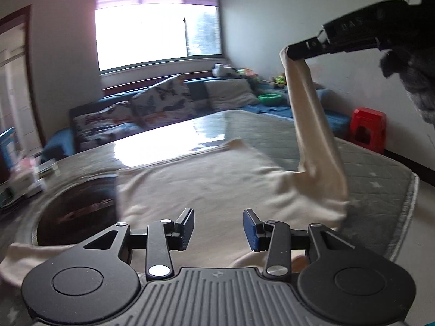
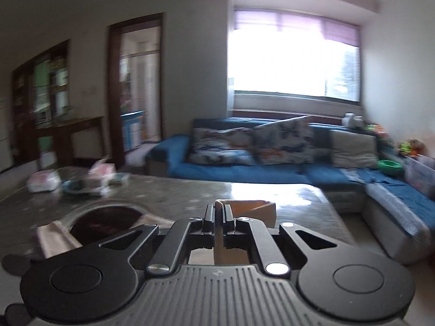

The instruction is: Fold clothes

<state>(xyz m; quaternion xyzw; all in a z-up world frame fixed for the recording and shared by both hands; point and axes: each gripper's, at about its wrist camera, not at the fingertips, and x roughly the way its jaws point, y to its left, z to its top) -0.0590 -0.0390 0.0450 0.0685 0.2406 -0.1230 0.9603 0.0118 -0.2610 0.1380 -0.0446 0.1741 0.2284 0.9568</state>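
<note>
Step in hand, by my read: sleeve fold on a cream garment (image 1: 206, 179) lying mostly flat across the middle of the counter (image 1: 380, 174), partly covering a dark round inset (image 1: 78, 206) at about 9 o'clock of the cloth. Left claw (image 1: 218, 228) sits low at 6 o'clock of its own view, jaws apart, nothing between them, hovering just over the near edge of the garment; can't tell if it touches the cloth. At 2 o'clock in the left view the right claw (image 1: 295, 51) is raised well above the counter, tilted down-left, clamped on the end of the sleeve (image 1: 315, 125), which hangs from it in a long strip down to the shoulder at 4 o'clock of the body panel. Right wrist view confirms: right claw (image 2: 218, 212) closed on a cream strip (image 2: 219, 239) running between the fingers, pointing out level toward the sofa (image 2: 272, 168) at 12 o'clock. Next move likely calls for carrying the sleeve inward toward 9 o'clock and laying it flat across the body panel, while the left claw pins the near edge so the panel doesn't drag. Views are motion-blurred.
</note>
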